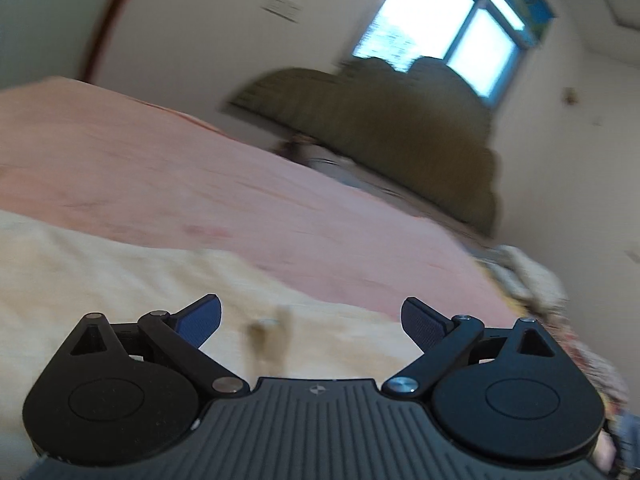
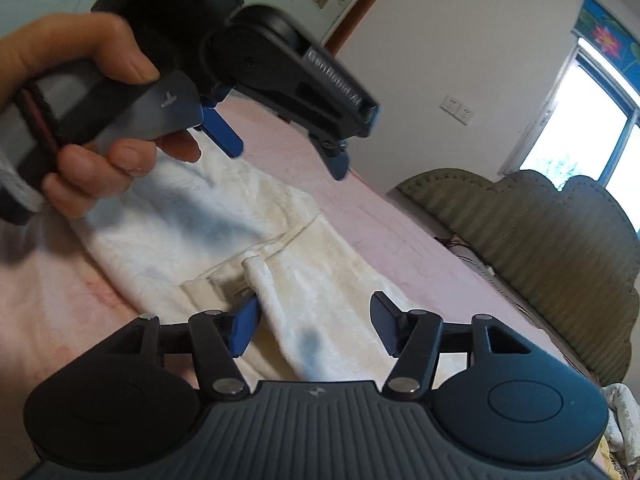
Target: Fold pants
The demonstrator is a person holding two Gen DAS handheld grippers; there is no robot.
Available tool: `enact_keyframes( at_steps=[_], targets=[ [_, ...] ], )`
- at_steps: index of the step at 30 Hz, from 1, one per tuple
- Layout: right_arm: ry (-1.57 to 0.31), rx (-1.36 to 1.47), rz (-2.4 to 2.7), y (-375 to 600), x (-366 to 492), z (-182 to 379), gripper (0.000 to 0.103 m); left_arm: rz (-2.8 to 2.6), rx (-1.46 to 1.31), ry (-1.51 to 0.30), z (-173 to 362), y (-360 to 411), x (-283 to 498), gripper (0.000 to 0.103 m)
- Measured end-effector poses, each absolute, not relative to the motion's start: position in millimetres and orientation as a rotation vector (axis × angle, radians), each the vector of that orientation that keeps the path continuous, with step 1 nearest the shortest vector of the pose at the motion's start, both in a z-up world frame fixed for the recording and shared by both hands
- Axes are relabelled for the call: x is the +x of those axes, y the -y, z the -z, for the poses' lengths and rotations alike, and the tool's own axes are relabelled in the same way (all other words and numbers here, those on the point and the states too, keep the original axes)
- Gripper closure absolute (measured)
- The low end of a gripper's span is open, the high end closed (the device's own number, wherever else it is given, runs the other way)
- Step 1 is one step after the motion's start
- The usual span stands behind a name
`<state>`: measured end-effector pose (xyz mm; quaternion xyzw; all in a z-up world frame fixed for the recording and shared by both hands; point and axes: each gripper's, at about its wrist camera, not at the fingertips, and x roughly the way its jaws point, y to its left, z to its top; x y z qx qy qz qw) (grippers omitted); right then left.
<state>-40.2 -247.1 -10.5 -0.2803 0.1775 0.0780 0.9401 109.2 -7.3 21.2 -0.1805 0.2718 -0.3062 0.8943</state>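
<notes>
Left gripper (image 1: 311,322): jaws spread wide, nothing between the blue pads (image 1: 202,320). The cream pants (image 1: 100,300) lie directly beneath and ahead of it, on the pink bedsheet (image 1: 200,176) (this view is blurred, so fabric detail is unreliable).

Right gripper (image 2: 314,328): jaws likewise released, holding nothing. The pants (image 2: 304,280) run from under its fingers forward and to its left; a waistband edge with a small fabric loop sits just ahead of its left pad (image 2: 244,326), contact not determinable.

The left gripper (image 2: 288,152) appears above the far part of the garment, held in the person's hand (image 2: 80,92), clear of the cloth.

An olive headboard (image 2: 540,248) stands beyond, to the right.
</notes>
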Motion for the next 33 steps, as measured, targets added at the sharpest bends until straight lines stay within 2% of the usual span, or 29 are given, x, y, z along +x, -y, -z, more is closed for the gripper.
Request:
enact_keyframes(
  at_steps=[2, 6, 8, 13, 18, 24, 25, 30, 33],
  targets=[
    [-0.384, -0.553, -0.210, 248, -39, 10, 0.042, 0.723, -0.349, -0.600, -26, 26, 114, 0.005],
    [-0.410, -0.550, -0.377, 244, -49, 9, 0.042, 0.666, -0.125, -0.710, -8, 75, 132, 0.006],
    [-0.419, -0.508, -0.418, 254, -50, 0, 0.042, 0.595, -0.025, -0.833, 15, 90, 145, 0.016],
    [-0.458, -0.324, -0.332, 321, -32, -25, 0.042, 0.576, 0.003, -0.755, 13, 86, 133, 0.014],
    [-0.534, -0.190, -0.129, 384, 32, -34, 0.042, 0.546, -0.029, -0.670, -9, 96, 145, 0.013],
    [-0.694, -0.127, -0.177, 399, 111, -18, 0.043, 0.433, 0.137, -0.757, 12, 114, 163, 0.011],
    [-0.728, -0.141, -0.160, 401, 121, -10, 0.043, 0.423, 0.162, -0.773, 21, 116, 166, 0.008],
    [-0.727, -0.080, -0.035, 425, 127, -2, 0.036, 0.390, 0.181, -0.714, 17, 106, 150, 0.007],
    [-0.703, -0.066, 0.042, 431, 103, -8, 0.014, 0.394, 0.167, -0.677, 8, 95, 132, 0.006]
  ],
)
